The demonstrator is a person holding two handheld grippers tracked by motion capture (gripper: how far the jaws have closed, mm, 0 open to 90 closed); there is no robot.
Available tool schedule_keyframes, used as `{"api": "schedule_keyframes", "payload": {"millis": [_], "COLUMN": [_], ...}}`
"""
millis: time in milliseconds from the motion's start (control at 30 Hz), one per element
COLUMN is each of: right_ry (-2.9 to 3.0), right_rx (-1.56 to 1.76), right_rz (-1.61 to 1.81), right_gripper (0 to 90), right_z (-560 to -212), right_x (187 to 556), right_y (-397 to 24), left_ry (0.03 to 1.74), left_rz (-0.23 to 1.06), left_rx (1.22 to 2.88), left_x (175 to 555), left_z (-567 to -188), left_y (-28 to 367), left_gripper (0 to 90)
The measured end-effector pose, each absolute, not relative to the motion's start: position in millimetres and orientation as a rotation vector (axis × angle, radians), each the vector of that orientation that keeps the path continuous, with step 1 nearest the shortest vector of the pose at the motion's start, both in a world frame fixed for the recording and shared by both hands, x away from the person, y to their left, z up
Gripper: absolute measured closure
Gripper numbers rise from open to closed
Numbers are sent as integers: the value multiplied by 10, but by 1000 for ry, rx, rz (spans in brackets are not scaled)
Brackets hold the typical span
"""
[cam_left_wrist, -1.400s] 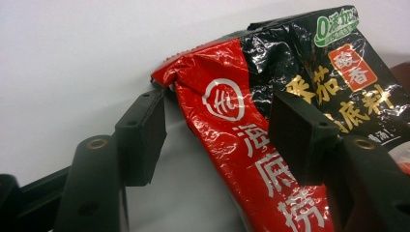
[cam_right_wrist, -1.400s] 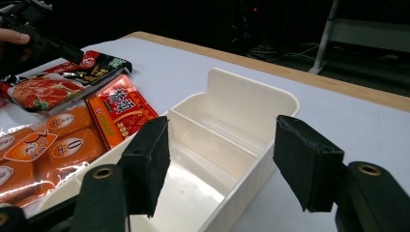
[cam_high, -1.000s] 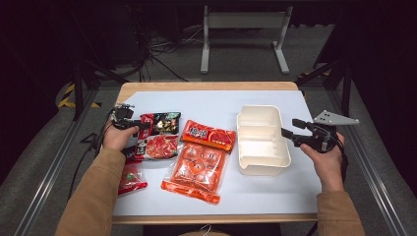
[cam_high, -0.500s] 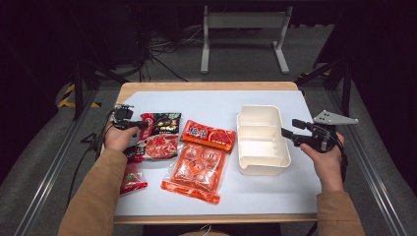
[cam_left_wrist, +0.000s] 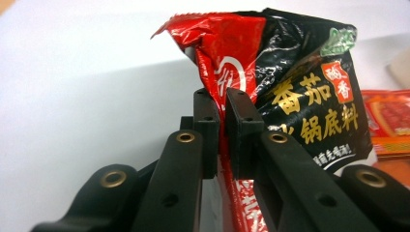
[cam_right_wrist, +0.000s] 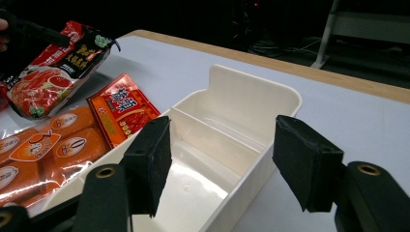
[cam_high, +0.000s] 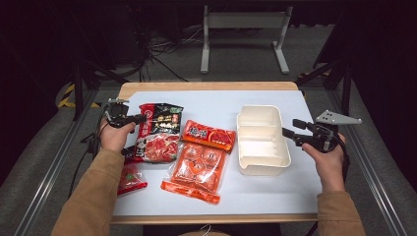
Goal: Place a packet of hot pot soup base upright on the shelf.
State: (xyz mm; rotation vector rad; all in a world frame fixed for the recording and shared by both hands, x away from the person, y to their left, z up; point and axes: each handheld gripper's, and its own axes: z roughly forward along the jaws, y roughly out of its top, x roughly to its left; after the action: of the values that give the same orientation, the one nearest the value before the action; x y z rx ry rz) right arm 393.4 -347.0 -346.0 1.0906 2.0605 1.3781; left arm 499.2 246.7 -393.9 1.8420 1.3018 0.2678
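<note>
A red and black soup-base packet (cam_high: pixel 160 132) (cam_left_wrist: pixel 295 87) (cam_right_wrist: pixel 53 72) lies at the table's left, its left edge raised. My left gripper (cam_high: pixel 138 118) (cam_left_wrist: pixel 221 133) is shut on that edge. A cream divided box (cam_high: pixel 260 139) (cam_right_wrist: pixel 208 154) stands at the right, empty. My right gripper (cam_high: pixel 288 129) (cam_right_wrist: pixel 222 164) stands open at the box's right wall, one pad (cam_right_wrist: pixel 150 162) over the inside and the other pad (cam_right_wrist: pixel 307 162) outside it.
A small red-orange packet (cam_high: pixel 208 136) (cam_right_wrist: pixel 123 113) and a large orange packet (cam_high: pixel 195 168) (cam_right_wrist: pixel 43 154) lie between the soup-base packet and the box. Another red packet (cam_high: pixel 130 178) lies under the left forearm. The white table surface (cam_high: pixel 216 101) ends in a wooden edge.
The left gripper has lifted the packet's left edge slightly. The right gripper has hardly moved.
</note>
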Motion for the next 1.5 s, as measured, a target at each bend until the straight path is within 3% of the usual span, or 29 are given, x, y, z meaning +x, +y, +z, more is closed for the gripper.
{"api": "schedule_keyframes", "payload": {"millis": [1067,1500], "right_ry": [2056,2098], "right_rx": [991,854], "right_rz": [1519,1564], "right_gripper": [395,386], "right_z": [-3286,-3064], "right_x": [3836,3697], "right_y": [-3357,-3047], "left_ry": [933,831], "left_rz": [560,580], "left_rx": [1801,1718], "left_x": [3916,3701], "left_z": [-3143,-2999], "left_y": [2352,2224], "left_gripper": [877,876]}}
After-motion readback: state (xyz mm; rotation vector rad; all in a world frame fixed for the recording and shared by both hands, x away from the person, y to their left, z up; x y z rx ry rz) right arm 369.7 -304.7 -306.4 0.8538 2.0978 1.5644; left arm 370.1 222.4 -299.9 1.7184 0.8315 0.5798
